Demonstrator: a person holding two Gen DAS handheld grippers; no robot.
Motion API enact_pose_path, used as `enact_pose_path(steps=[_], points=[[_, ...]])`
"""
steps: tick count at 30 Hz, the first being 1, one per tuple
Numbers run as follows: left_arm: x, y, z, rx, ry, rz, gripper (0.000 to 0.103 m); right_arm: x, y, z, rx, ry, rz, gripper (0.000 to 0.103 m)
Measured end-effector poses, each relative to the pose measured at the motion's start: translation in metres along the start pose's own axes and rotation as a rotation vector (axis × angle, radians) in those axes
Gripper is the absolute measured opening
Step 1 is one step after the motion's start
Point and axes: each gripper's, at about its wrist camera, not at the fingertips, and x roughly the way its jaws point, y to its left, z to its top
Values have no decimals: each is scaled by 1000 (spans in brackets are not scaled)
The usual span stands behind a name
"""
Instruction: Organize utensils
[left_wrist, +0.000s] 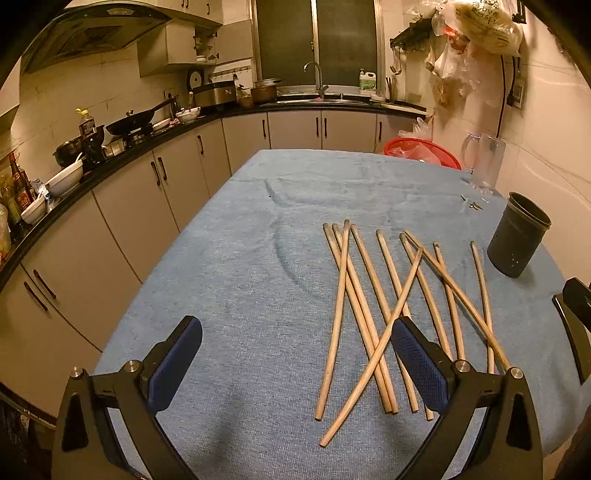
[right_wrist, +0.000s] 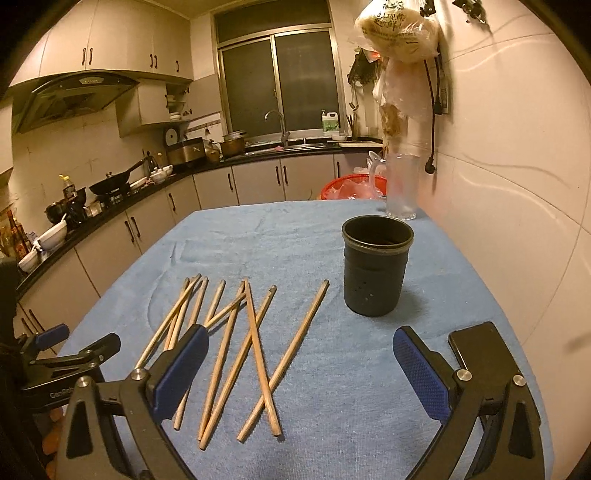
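Observation:
Several wooden chopsticks (left_wrist: 384, 314) lie loosely crossed on the blue cloth (left_wrist: 258, 258), and they show again in the right wrist view as chopsticks (right_wrist: 255, 350). A dark round holder cup (left_wrist: 519, 240) stands upright to their right; in the right wrist view the cup (right_wrist: 376, 266) looks hollow and dark inside. My left gripper (left_wrist: 295, 350) hovers open over the near ends of the chopsticks, nothing between its blue pads. My right gripper (right_wrist: 301, 363) is open too, above the rightmost chopsticks and short of the cup. The left gripper's side (right_wrist: 74, 354) shows at the left edge.
A clear glass mug (left_wrist: 484, 162) stands at the table's far right, by the wall. A black phone (right_wrist: 487, 350) lies near my right finger. A red basket (left_wrist: 421, 151) sits beyond the table's far edge. Kitchen counters with pans and bowls run along the left.

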Motion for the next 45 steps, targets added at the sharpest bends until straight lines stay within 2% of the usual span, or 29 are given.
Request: enact_pose_path(steps=[45], points=[[2,0,-3,6,2,-8,102,8,1,-4,11,53,0,99]])
